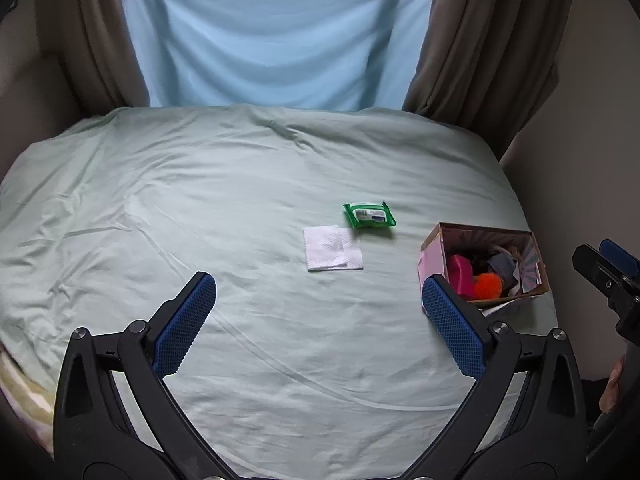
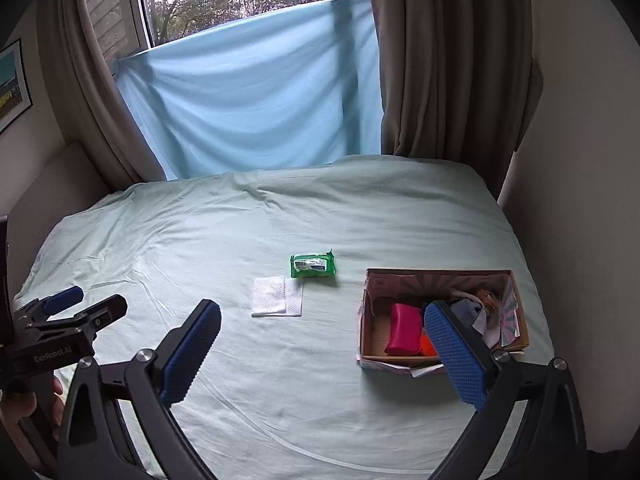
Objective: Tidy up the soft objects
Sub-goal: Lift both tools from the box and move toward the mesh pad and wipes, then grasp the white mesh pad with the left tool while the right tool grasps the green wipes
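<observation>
Bed [image 1: 200, 200], pale green sheet, creased, soft surface; it filled the field ahead of both claws. Behind it hung a light blue cloth [image 2: 248, 112] across the window, with brown curtains [image 2: 452, 60] on either side.

Cardboard box [image 2: 516, 312], open-topped and rectangular, lay ahead and to the right of the right claw [image 2: 322, 354], its near wall partly behind that claw's right finger. Inside: a pink soft block [image 2: 404, 328], an orange fuzzy item [image 1: 488, 285], and bunched fabric scraps in grey and pale tones. Exact count could not be told.

Green wipes packet [image 1: 369, 216], glossy film, flat and pillow-shaped, printed label on top, lay ahead of the left claw [image 1: 320, 320], slightly right of centre. White tissue [image 1: 333, 249], square, embossed, one layer folded over another, lay just nearer than the packet, close to it but apart.

Left claw: jaws spread wide, nothing between the blue textured pads. Right claw: likewise wide apart and empty. Both were held above the sheet, short of all items.

Handling judgement: tissue is very light and limp, likely to slide or crumple; pinch at an edge or the doubled fold, pressing lightly into the mattress. Packet is light, compliant, film probably slippery; grip across its short width, mid-body, not the crimped end seams. Sheet may bunch under the pads.
</observation>
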Demonstrator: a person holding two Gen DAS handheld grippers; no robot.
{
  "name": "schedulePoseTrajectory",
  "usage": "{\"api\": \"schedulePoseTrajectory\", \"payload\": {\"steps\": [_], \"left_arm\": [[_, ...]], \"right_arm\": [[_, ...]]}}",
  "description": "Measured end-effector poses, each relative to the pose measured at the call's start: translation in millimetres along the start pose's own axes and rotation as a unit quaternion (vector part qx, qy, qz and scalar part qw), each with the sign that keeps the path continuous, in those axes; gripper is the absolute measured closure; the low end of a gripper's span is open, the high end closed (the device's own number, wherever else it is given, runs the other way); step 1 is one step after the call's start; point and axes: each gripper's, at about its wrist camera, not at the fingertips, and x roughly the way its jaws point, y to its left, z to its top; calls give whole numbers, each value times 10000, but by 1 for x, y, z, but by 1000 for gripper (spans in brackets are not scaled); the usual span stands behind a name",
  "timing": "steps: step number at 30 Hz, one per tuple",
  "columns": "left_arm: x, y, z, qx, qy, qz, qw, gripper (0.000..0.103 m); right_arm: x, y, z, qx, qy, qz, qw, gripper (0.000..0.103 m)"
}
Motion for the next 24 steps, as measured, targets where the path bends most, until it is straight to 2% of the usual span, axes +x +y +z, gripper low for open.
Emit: {"api": "schedulePoseTrajectory", "payload": {"steps": [5, 11, 15, 19, 24], "left_arm": [[25, 19, 9, 64, 141, -154, 9998, 0], [68, 24, 24, 131, 384, -299, 9987, 0], [102, 21, 32, 88, 561, -388, 9976, 0], [142, 12, 37, 38, 758, -391, 9964, 0], [199, 2, 41, -85, 1046, -352, 9939, 0]], "right_arm": [[17, 19, 6, 72, 9, -68, 10000, 1], [49, 29, 21, 129, 116, -39, 9998, 1], [86, 28, 36, 90, 260, 119, 9996, 1], [130, 23, 55, -268, 449, 248, 9983, 1], [200, 10, 66, -332, 883, 541, 9941, 1]]}}
